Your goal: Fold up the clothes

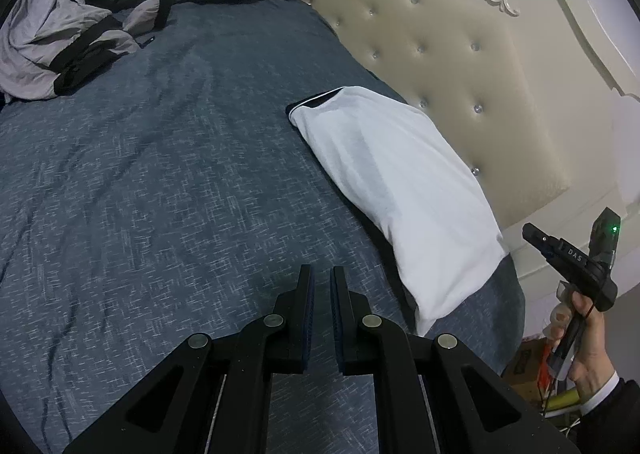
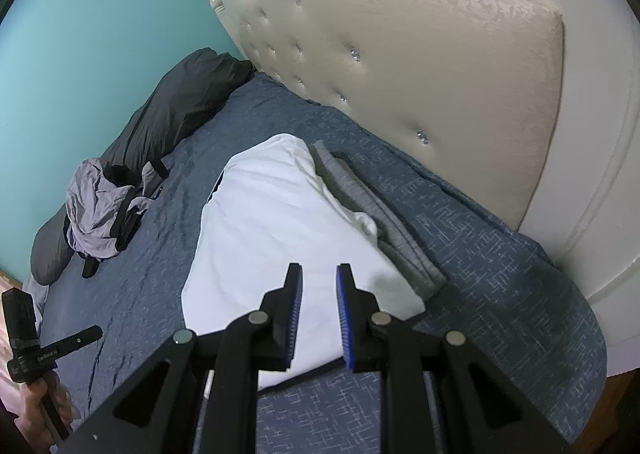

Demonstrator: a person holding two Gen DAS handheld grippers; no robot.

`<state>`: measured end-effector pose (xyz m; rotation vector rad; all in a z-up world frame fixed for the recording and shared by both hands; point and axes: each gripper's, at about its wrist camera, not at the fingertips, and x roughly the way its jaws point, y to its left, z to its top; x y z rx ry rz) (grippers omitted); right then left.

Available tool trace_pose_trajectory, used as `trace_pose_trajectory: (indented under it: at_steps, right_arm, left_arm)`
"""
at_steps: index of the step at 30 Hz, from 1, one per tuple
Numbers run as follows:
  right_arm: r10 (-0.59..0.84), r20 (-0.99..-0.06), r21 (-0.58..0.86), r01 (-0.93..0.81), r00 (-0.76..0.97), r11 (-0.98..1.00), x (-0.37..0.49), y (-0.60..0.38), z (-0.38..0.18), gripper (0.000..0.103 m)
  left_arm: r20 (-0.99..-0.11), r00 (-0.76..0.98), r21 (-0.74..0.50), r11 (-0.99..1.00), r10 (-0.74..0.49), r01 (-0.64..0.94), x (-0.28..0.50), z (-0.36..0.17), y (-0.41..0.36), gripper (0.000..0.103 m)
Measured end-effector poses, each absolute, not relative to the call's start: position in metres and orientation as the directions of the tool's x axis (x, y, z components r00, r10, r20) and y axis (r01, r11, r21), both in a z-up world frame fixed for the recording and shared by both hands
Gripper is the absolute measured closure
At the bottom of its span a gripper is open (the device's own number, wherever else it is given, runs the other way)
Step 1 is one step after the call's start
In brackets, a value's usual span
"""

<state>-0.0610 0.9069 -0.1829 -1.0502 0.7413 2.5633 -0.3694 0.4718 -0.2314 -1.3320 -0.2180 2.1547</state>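
Now one folded white garment (image 2: 280,238), one crumpled grey garment (image 1: 56,45), two empty grippers

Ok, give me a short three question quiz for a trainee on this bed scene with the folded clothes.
1. True or false: the left hand-held gripper grips the folded white shirt with dark collar trim.
2. What lies between the white shirt and the cream tufted headboard? A) folded grey garment B) dark pillow C) box
3. Which garment still looks unfolded?

Key:
1. False; both the left and the right hand-held gripper are open and empty.
2. A, the folded grey garment.
3. The crumpled lilac and black garment on the blue patterned bedspread.
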Motion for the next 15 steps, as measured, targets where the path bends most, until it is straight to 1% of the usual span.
trace_pose_trajectory:
  at_steps: [15]
  right_arm:
    - [0.052, -0.701, 0.339, -0.397, -0.712, -0.853, -0.068, 0.88, -0.163, 0.087]
  left_arm:
    - [-0.755, -0.354, -0.42, -0.821, 0.553, -0.387, -0.368, -0.219, 0.447, 0.094]
